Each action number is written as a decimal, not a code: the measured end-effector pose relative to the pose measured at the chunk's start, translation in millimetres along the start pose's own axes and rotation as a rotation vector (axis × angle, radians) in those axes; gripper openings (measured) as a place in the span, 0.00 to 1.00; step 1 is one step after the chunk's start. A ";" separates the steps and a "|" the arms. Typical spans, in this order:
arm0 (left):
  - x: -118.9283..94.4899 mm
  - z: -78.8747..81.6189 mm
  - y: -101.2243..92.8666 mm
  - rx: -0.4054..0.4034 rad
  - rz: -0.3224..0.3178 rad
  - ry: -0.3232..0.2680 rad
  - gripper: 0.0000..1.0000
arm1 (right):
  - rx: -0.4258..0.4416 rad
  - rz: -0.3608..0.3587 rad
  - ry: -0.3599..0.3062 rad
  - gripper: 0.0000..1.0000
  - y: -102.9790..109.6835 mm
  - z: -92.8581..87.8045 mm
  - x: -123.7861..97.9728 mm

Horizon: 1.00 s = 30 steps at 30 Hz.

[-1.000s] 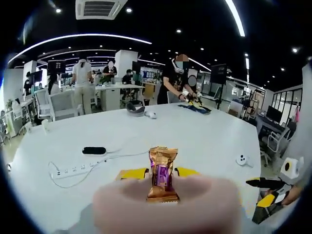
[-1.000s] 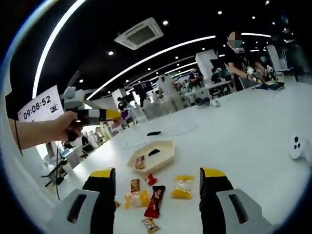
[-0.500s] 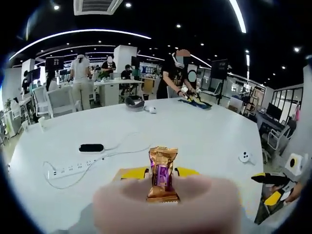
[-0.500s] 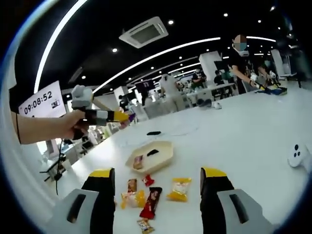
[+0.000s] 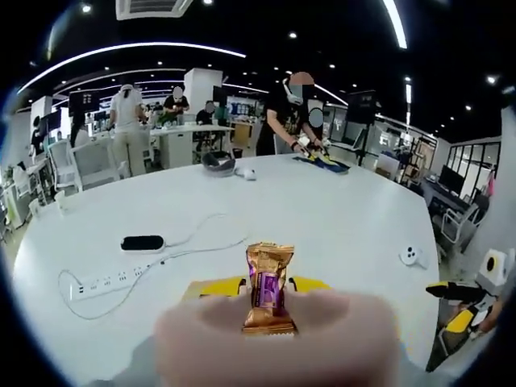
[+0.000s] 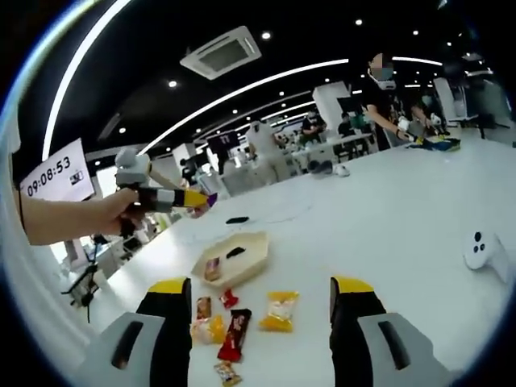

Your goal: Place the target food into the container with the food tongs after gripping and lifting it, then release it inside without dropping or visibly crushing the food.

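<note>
Still, my left gripper (image 5: 270, 286) pinches the gold-and-purple snack packet (image 5: 268, 289) upright at lower centre of the left gripper view, as it did a second ago; only the white table (image 5: 339, 218) behind has slid a little. From the right gripper view, the beige tray (image 6: 239, 252) sits left of centre, holding two small items, loose snacks (image 6: 242, 318) just below it. My right gripper (image 6: 262, 310) stays spread wide, holding nothing. At mid-left there, the packet is above the table, left of the tray.
</note>
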State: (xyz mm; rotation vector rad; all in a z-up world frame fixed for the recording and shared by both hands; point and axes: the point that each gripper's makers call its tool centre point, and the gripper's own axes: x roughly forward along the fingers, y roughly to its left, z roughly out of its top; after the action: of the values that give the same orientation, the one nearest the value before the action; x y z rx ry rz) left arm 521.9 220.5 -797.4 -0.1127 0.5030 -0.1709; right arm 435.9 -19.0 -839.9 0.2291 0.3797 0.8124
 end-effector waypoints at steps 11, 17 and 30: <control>23.7 -0.2 7.4 0.008 -0.001 0.025 0.20 | 0.010 -0.030 0.034 0.70 -7.1 -7.3 1.4; 33.8 -2.3 12.9 0.024 0.001 0.031 0.20 | 0.015 -0.043 0.031 0.70 -10.4 -3.0 3.0; 29.8 -6.4 18.5 -0.014 -0.007 0.041 0.22 | 0.021 -0.040 0.057 0.68 -3.9 -12.3 9.8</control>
State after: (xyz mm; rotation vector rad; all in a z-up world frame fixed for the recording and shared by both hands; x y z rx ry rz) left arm 547.0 232.5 -819.7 -0.1250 0.5448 -0.1765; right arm 439.5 -13.7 -854.8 0.2178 0.4453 0.7773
